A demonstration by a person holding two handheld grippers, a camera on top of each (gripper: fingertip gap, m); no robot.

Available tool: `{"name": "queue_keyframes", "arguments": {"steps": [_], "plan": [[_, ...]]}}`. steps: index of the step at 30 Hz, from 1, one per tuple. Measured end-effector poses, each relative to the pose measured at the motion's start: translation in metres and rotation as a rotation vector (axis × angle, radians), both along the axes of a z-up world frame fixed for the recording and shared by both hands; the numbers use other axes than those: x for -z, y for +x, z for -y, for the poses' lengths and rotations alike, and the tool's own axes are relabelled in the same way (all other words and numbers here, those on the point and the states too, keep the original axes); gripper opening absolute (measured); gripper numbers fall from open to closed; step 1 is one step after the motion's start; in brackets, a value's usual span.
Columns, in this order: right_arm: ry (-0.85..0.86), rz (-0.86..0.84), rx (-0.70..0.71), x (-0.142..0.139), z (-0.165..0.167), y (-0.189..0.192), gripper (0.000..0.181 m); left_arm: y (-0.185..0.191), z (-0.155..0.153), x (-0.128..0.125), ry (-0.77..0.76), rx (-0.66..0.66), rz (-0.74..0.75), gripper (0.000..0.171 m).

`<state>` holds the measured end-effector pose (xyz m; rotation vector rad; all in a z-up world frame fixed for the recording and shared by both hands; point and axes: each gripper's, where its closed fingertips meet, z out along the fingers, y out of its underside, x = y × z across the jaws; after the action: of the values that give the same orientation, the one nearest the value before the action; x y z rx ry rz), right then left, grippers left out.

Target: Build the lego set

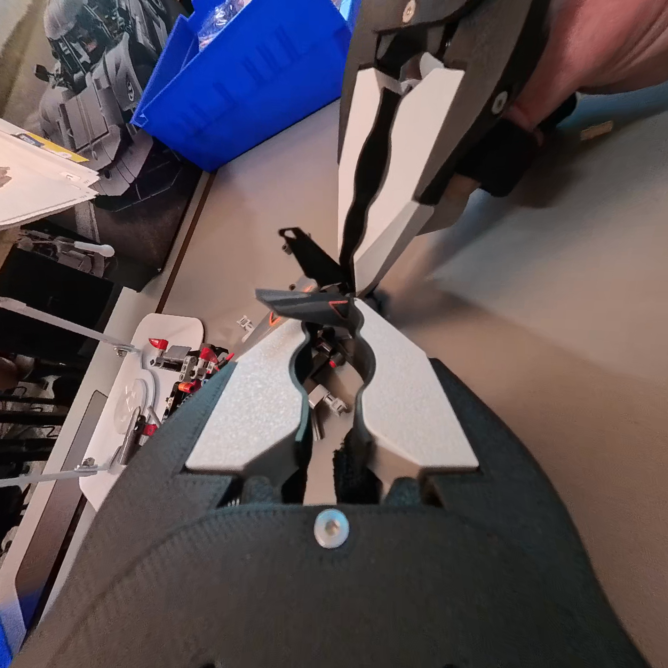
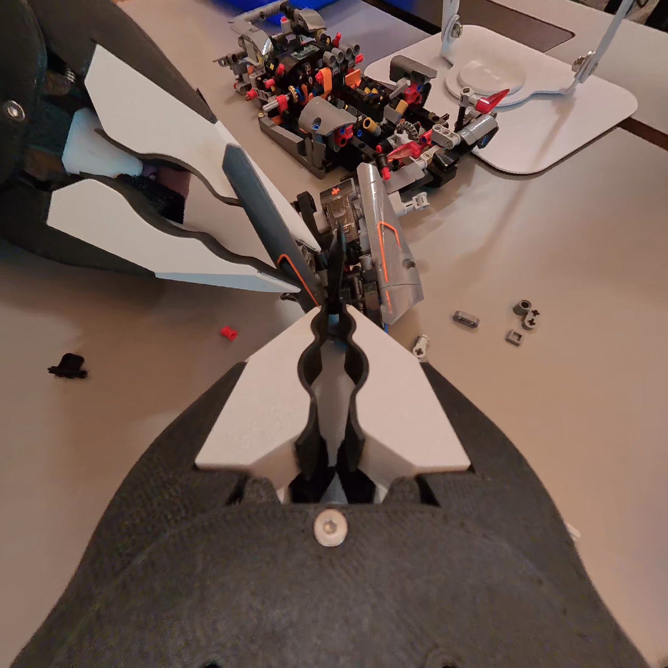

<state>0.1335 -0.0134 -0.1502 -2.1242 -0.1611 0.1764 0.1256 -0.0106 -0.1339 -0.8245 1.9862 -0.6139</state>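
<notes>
Both grippers clamped on one small lego sub-assembly above table point(image 2: 542, 415).

Left gripper point(image 1: 352, 302) pinching dark grey orange-striped panel point(image 1: 307, 302); right gripper point(image 2: 334, 311) closed on thin black piece point(image 2: 338, 260). Chassis point(image 2: 347, 97) behind. No legible writing.

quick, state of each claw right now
Left claw: shut on the long dark grey lego panel with an orange line.
Right claw: shut on a thin black lego piece.

Beige table point(image 2: 542, 397) with loose Lego pieces point(image 2: 524, 320)
</notes>
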Motion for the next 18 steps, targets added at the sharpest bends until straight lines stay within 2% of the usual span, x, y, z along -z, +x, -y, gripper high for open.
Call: {"name": "queue_keyframes", "arguments": {"steps": [5, 10, 18], "plan": [[-0.014, 0.12, 0.013, 0.0004, -0.0007, 0.0018, 0.004, 0.0006, -0.0002, -0.0001, -0.004, -0.005, -0.002, 0.014], [-0.007, 0.006, 0.001, -0.0022, -0.0003, 0.0024, 0.003, 0.0009, 0.0004, -0.0017, 0.017, -0.002, 0.01, 0.014], [-0.059, 0.06, -0.026, 0.0009, 0.0023, 0.0019, 0.004, 0.0004, 0.0034, -0.0004, 0.091, 0.006, 0.008, 0.014]]}}
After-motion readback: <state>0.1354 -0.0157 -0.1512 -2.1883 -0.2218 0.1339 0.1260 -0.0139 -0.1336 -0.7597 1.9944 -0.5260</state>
